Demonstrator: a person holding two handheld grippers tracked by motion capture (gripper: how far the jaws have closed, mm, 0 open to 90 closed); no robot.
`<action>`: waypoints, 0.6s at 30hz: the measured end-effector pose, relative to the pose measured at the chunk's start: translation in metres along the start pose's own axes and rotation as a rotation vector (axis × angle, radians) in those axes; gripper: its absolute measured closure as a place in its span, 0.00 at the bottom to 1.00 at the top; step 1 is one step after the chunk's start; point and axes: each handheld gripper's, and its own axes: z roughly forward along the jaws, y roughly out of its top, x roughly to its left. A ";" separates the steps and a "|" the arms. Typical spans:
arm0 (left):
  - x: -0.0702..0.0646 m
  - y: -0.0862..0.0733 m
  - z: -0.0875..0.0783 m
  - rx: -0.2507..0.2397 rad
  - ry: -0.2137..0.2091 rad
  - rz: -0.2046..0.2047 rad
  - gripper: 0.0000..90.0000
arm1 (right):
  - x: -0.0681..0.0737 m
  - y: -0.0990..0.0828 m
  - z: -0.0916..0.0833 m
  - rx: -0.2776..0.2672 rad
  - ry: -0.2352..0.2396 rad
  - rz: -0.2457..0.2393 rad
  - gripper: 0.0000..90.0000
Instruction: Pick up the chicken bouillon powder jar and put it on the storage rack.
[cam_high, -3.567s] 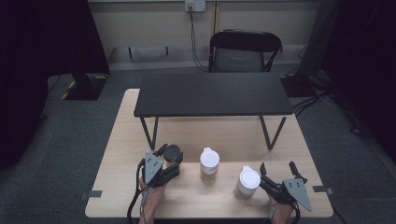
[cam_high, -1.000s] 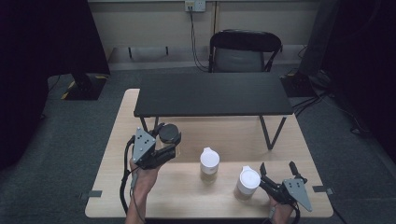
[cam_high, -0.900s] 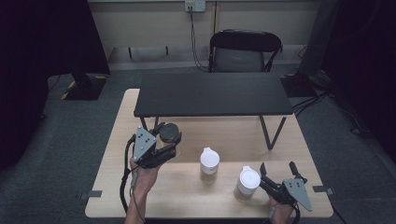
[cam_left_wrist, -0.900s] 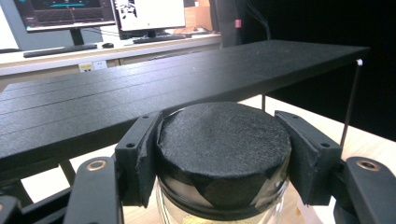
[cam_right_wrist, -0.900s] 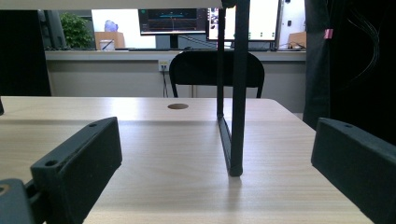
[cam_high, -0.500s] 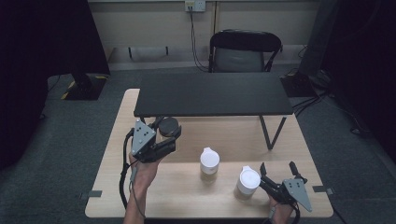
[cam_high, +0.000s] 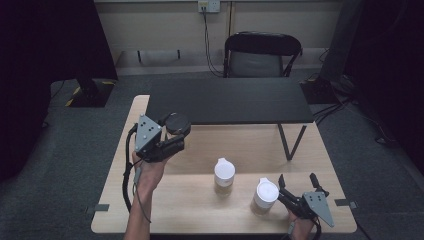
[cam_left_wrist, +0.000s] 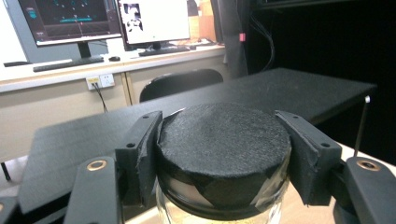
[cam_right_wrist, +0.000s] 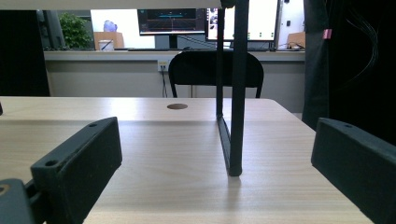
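- The left hand-held gripper (cam_high: 172, 131) is clamped on the black-lidded glass jar (cam_left_wrist: 223, 154), held off the tabletop (cam_high: 200, 210) beside the black raised shelf (cam_high: 230, 101).
- Keep the jar upright and the squeeze steady; clear the shelf edge before setting it down.
- The right hand-held gripper (cam_high: 295, 186) rests with jaws wide apart, empty, just beside a white-lidded cup (cam_high: 264, 196).

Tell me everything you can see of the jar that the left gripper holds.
The jar is clear glass with a yellowish tint inside, upright, closed by a round black lid with a rough, felt-like top. The left gripper clamps the lid on two sides with its pads. In the high view it hangs above the table, near the front edge of the black shelf.
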 end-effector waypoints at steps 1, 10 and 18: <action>0.001 0.002 0.000 -0.004 0.006 -0.001 0.39 | 0.000 0.000 0.000 0.000 0.001 0.000 0.01; 0.005 0.029 0.005 -0.031 0.015 0.030 0.39 | 0.000 0.000 0.000 0.000 0.000 0.000 0.01; 0.007 0.043 0.020 -0.041 0.010 0.041 0.39 | 0.000 0.000 0.000 0.000 0.004 0.001 0.01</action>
